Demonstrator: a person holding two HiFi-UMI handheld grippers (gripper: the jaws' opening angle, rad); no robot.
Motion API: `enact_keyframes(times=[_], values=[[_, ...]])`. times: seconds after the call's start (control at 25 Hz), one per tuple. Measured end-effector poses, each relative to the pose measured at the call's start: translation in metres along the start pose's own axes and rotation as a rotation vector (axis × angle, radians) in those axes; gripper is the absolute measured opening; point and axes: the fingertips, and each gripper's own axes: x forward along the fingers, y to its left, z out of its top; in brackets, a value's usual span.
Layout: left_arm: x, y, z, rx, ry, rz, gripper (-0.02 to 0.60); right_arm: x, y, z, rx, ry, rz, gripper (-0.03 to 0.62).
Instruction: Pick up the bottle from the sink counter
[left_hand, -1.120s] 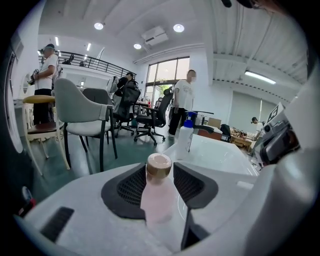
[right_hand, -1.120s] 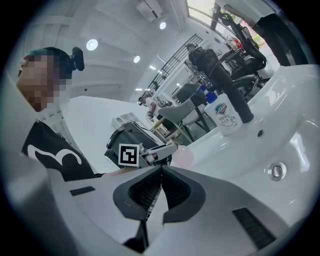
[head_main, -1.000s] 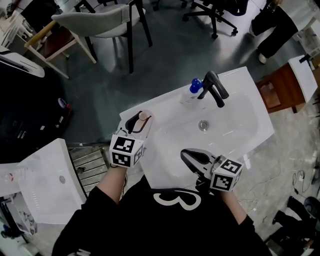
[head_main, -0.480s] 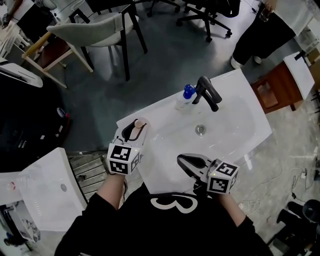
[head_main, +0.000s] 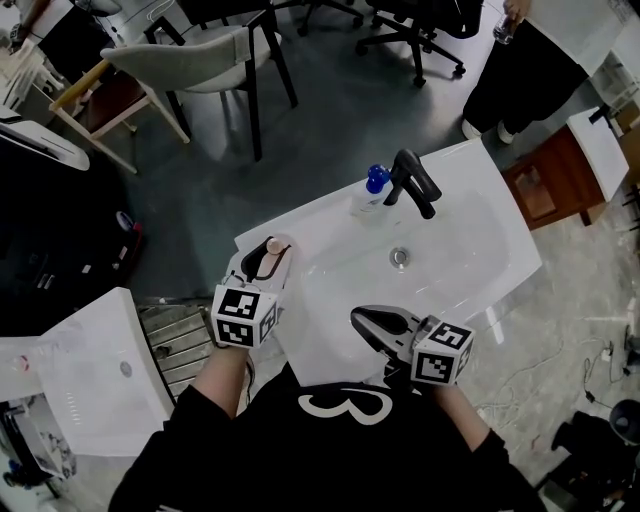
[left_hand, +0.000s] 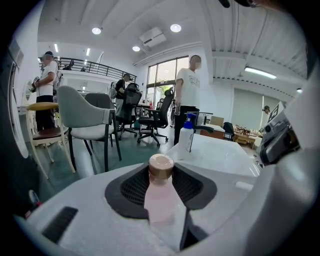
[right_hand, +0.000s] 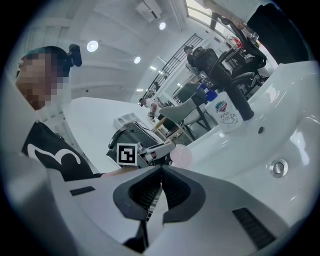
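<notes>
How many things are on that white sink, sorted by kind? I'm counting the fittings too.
Bottles: 2 (pink bottle, white pump bottle)
Faucets: 1 (black faucet)
Drains: 1 (drain)
Total: 4

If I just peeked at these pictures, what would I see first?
Probably the pink bottle with its tan cap, clamped between the jaws of the left gripper at the left end of the white sink counter. Next comes the black faucet at the back of the basin, with a blue-capped pump bottle standing just left of it in the head view.
</notes>
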Motion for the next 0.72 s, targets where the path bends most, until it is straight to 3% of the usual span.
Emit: enact_keyframes(times=[0.4,0.72], values=[[-0.043,-0.023,0.013,-0.031,-0.034,0.025,0.152,-0.023,0.021,0.001,-0.051,-0.002,0.029,0.014],[-0.083,-0.066,0.016,-0.063,-0.060,0.039,0.152,-0.056,0.039,-0.001,-0.125,0.003,0.055,0.014]])
